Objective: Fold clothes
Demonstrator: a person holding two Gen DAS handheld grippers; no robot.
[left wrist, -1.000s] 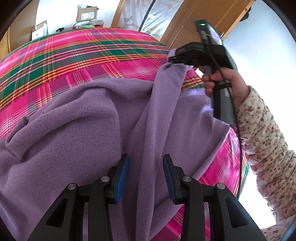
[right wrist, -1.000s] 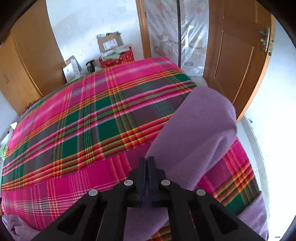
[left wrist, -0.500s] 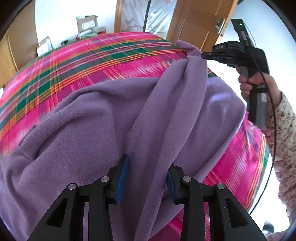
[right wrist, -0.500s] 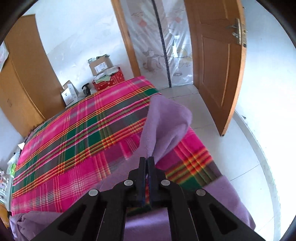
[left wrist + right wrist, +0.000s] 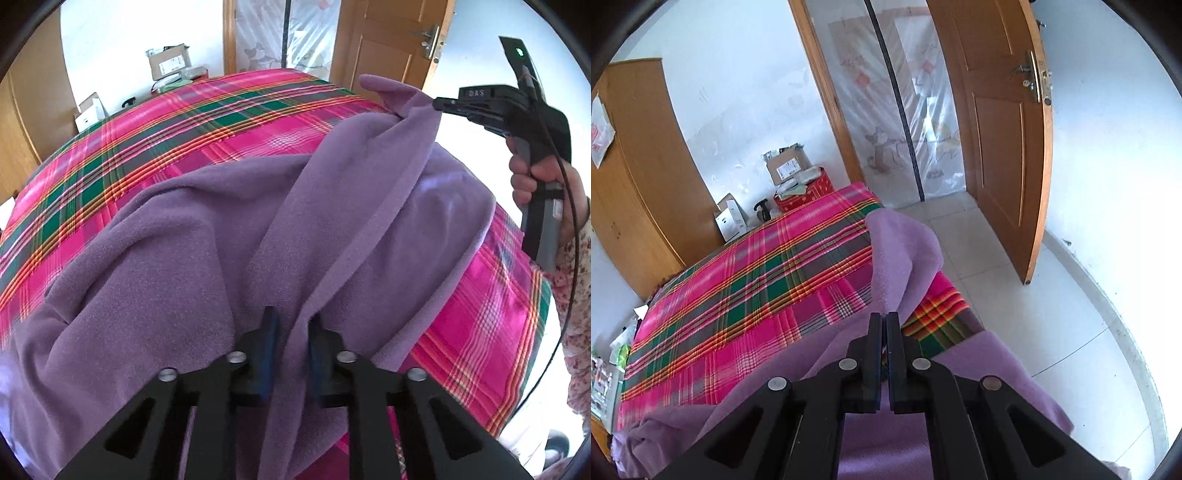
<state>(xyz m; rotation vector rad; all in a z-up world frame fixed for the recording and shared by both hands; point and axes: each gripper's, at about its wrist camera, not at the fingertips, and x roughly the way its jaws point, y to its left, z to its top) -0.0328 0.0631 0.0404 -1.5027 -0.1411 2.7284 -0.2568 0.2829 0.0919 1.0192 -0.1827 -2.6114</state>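
1. The soft purple fleece garment (image 5: 192, 236) lies rumpled over the pink, green and orange plaid bedspread (image 5: 155, 136), filling the lower left and centre of the left wrist view in broad folds.
2. A long band of the fleece runs from bottom centre up toward the upper right, stretched taut as a raised ridge above the rest of the cloth.
3. At bottom centre the left gripper (image 5: 291, 350) has just been closing its jaws; its blue pads now pinch the lower end of that band.
4. At the upper right of the same view the right gripper (image 5: 441, 105), held by a hand (image 5: 532, 181) in a floral sleeve (image 5: 576, 295), is clenched on the band's top end, where the cloth bunches into a peak.
5. In the right wrist view the right gripper (image 5: 884, 325) sits bottom centre, its jaws pressed together on the fleece garment (image 5: 901, 251), which rises in a pointed flap just above the tips.
6. The bedspread (image 5: 738, 295) lies bare across the left and centre of that view, its right edge falling to pale floor tiles (image 5: 1015, 314).
7. A wooden door (image 5: 1004, 140) stands ajar at the upper right; cardboard boxes (image 5: 786, 166) sit beyond the bed's far end, at the upper left.
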